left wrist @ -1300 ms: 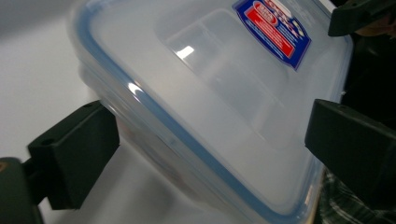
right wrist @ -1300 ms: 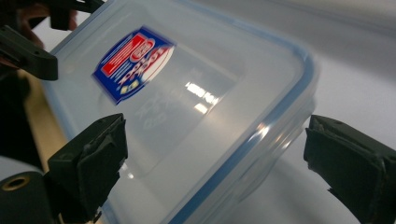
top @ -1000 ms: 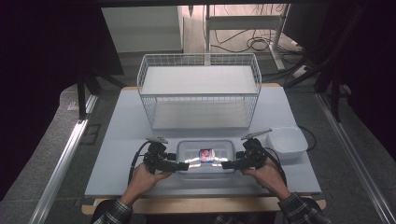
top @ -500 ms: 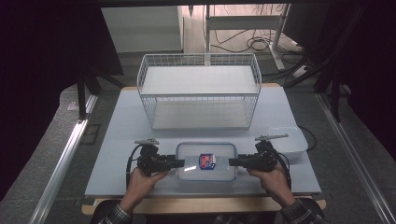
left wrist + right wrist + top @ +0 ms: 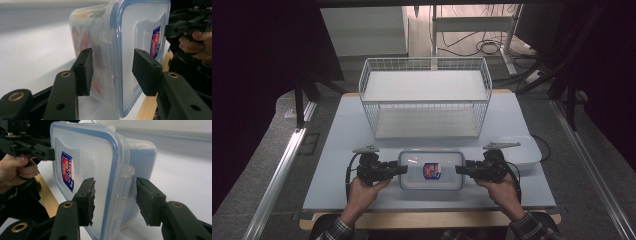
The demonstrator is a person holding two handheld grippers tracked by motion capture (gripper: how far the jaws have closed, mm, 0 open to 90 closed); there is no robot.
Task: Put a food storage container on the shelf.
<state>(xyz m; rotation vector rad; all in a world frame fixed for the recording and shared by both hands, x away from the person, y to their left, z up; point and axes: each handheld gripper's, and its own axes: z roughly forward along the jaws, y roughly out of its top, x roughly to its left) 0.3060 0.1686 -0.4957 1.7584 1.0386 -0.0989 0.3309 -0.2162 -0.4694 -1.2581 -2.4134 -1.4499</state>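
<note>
We have both tongs closed on the end clasps of a lidded food box.
Our left tongs (image 5: 111, 72) and right tongs (image 5: 113, 201) have just been closing, and each now pinches a side latch of the clear, blue-rimmed box (image 5: 430, 170), jaws about half apart. The box lies flat at the desk's (image 5: 337, 150) near edge, between our hands, in front of the white wire basket (image 5: 424, 97) and left of a white bowl (image 5: 519, 150).

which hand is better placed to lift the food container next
Neither alone: left tongs and right tongs each straddle a side latch at opposite ends of the lidded food container, their jaws having just been closing. The grips mirror each other, so a two-handed lift looks best.
</note>
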